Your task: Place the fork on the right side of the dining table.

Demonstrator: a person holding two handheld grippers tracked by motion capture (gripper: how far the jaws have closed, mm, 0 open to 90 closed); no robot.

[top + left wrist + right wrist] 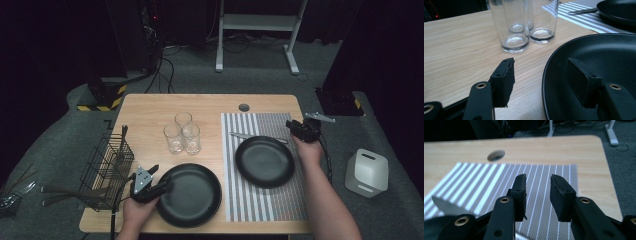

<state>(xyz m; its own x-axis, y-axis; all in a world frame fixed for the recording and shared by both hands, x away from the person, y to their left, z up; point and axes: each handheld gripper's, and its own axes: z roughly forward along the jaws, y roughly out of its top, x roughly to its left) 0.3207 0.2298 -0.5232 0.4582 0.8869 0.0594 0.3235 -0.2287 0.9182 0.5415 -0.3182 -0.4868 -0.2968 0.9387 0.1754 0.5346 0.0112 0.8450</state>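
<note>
On the striped mat (pixel 260 200) the knife (pixel 257 137) lies crosswise, apparently blade leftward; right gripper (pixel 537 186) jaws released, left gripper (pixel 540 72) jaws apart astride the plate (pixel 599 55) rim.

Tabletop (pixel 150 107) is pale wood-grain, smooth, low sheen. Near plate (pixel 190 194) is black with a soft semi-gloss; far plate (pixel 264 161) has the same finish. Three glasses (pixel 182 134) are clear, glossy, thick-bottomed. Placemat (pixel 260 202) looks like woven textured fabric, grey-and-white striped, matt. Knife (pixel 250 136) is shiny metal. Wire basket (pixel 107 162) is thin dark metal. Left gripper (pixel 541 82) has matt black plastic jaws with rough rubbery pads and brass-coloured rivets.
</note>
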